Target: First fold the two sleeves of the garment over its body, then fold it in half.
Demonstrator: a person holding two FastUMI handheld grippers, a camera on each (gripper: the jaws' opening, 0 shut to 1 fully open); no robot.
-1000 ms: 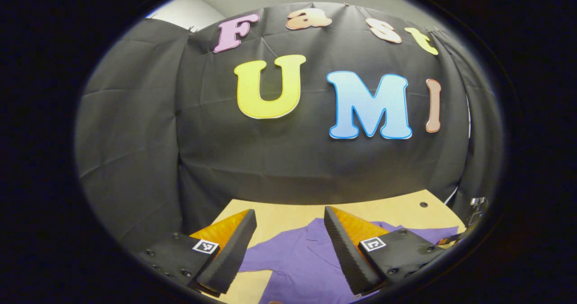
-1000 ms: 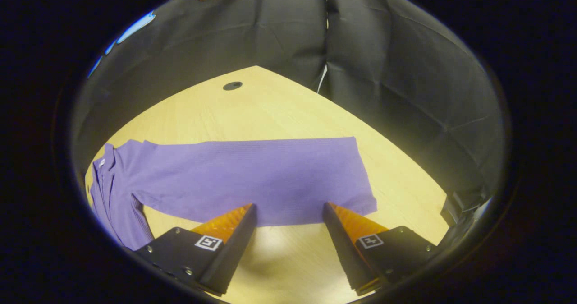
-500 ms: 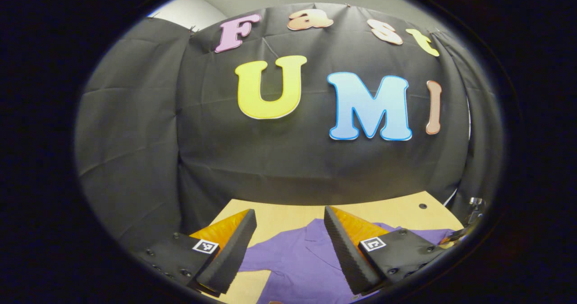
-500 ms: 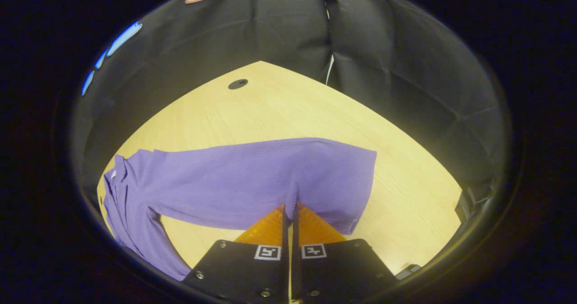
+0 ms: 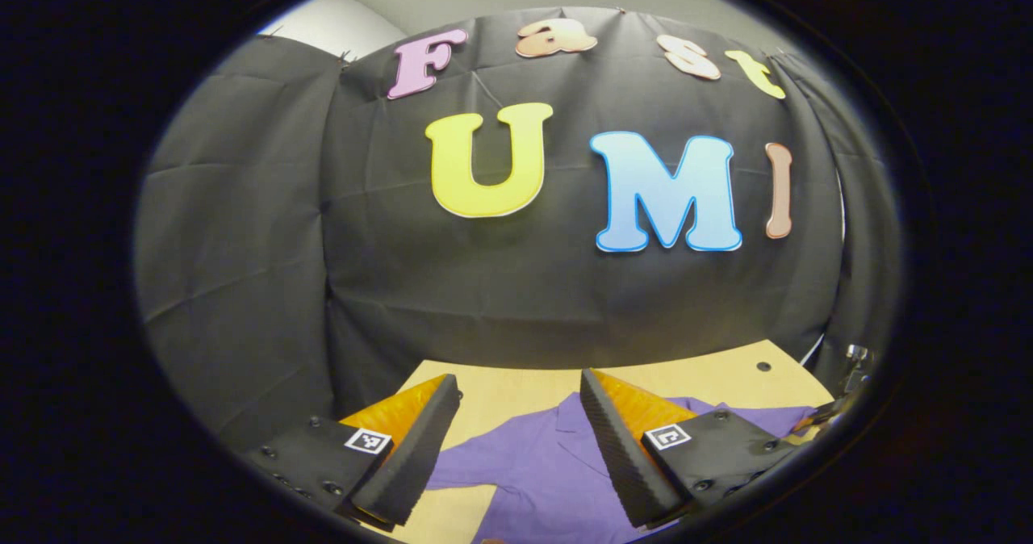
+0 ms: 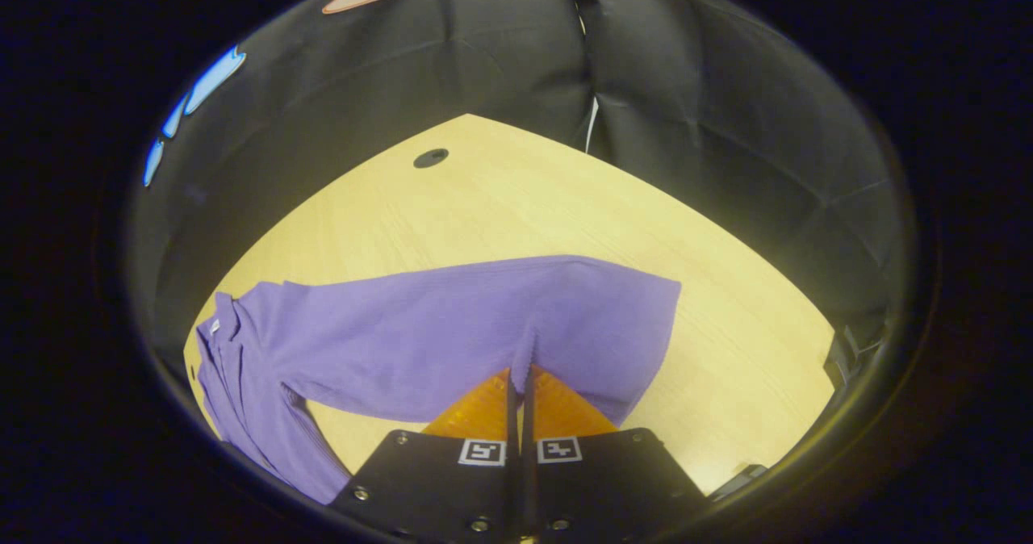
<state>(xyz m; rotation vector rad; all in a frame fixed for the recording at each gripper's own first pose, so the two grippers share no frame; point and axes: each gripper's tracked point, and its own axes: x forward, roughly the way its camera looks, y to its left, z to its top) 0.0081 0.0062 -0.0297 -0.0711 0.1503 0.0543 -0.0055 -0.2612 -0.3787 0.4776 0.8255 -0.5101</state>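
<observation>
Strong fisheye bending in both views, worst toward the rim, with dimming there too. Sharp focus, no motion blur. Left gripper view: even, soft light on the wall; table pale at 6 o'clock. Right gripper view: warm, bright light on the table, brightest mid-frame, fading toward 9 o'clock; faint shadow under the shirt edge at 7 o'clock.

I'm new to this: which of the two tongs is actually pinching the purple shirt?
The right tongs: closed tight on the shirt's near edge. The left tongs gape open above the shirt, gripping nothing.
</observation>
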